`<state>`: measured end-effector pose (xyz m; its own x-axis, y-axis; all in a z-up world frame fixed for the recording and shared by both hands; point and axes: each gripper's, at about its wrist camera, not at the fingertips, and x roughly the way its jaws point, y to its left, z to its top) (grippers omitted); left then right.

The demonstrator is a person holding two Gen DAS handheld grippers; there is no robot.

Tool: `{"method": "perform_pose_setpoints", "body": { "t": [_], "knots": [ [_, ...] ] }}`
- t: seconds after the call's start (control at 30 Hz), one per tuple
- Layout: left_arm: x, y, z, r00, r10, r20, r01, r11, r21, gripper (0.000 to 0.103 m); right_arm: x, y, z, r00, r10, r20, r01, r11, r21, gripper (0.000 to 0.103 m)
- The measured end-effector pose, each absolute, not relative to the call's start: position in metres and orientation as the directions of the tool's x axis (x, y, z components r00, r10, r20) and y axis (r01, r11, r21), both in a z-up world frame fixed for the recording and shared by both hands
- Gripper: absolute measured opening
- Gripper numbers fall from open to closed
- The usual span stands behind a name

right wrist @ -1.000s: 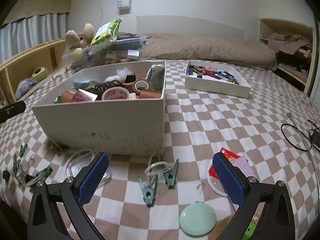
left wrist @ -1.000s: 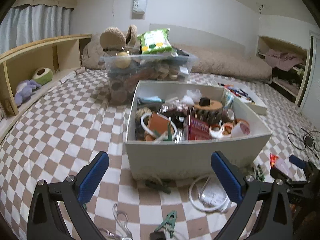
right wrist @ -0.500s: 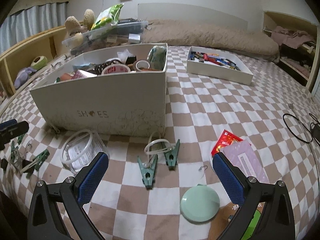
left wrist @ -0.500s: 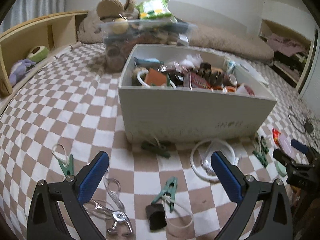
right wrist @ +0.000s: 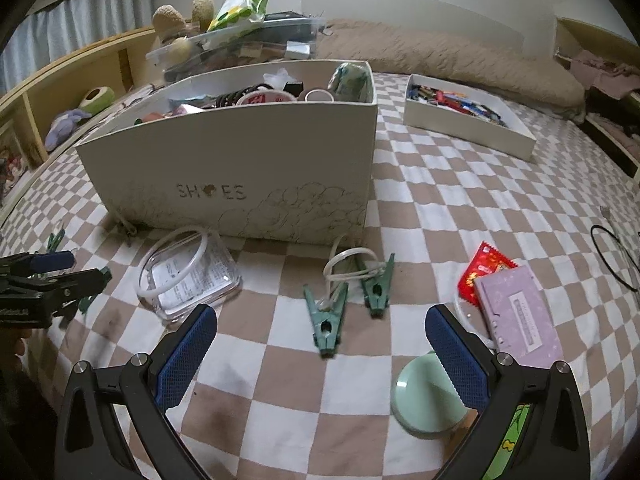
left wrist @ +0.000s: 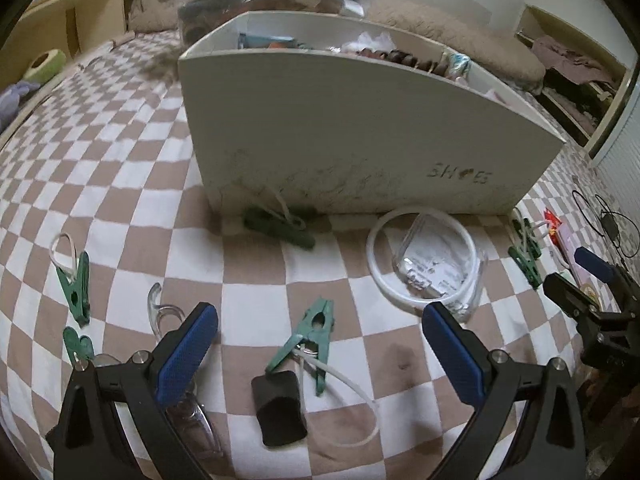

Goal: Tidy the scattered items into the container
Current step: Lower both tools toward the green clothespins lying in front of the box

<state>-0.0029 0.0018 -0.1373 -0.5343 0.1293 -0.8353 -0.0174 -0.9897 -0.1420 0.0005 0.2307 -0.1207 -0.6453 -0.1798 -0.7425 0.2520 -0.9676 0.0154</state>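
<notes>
A white "SHOES" box, full of odds and ends, stands on the checkered bedspread. My left gripper is open and empty, low over a green clothespin with a white cord and a black block. More green clothespins lie around. My right gripper is open and empty, just in front of two green clothespins. A clear case with a white ring lies before the box.
A mint round disc, a purple packet and a red sachet lie at the right. A white tray of small items and a clear bin stand behind. Black cables lie far right.
Both grippers have dropped lower and closer to the bedspread; the box now looms higher in both views. The left gripper now hovers over the green clothespin.
</notes>
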Motion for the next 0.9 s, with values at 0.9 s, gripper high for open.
{"method": "perform_pose_setpoints", "body": {
  "t": [0.9],
  "knots": [
    [0.0, 0.012, -0.16, -0.459, 0.059, -0.886, -0.031, -0.998, -0.05, 0.103, -0.004, 0.223, -0.152, -0.452, -0.329, -0.829, 0.345, -0.922, 0.177, 0.103]
  ]
}}
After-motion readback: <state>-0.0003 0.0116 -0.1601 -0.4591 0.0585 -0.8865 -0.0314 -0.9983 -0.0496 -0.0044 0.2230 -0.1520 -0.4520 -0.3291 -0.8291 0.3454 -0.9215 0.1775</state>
